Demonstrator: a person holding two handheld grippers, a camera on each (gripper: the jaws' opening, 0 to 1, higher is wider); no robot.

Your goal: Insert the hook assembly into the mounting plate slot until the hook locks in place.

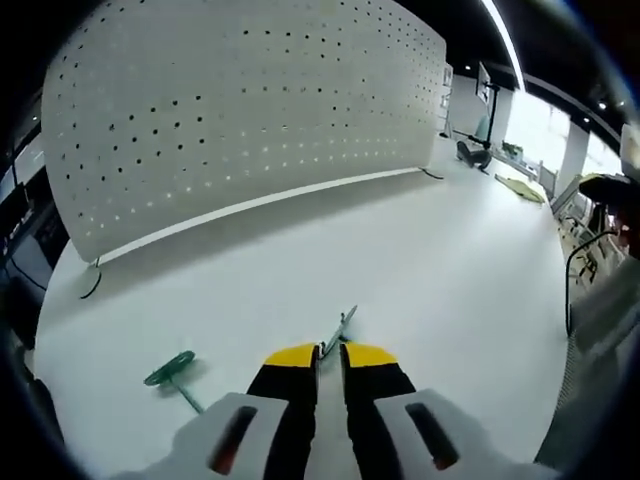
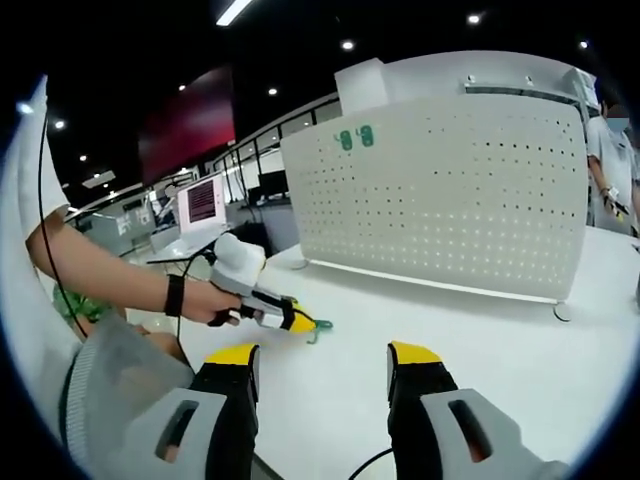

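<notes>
Green hook [image 1: 340, 330] is pinched between the closed jaws of the left gripper [image 1: 330, 352], low over the table [image 1: 450, 270]; a second green hook [image 1: 172, 374] lies beside. Right gripper [image 2: 322, 356] is held wide, empty. Approach to the perforated plate [image 1: 240, 110] should be squared before pushing.

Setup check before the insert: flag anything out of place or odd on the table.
One green hook lies loose on the white table, apart from the left gripper, which is shut on another hook. Two hooks already hang on the pegboard. No damage shows.
</notes>
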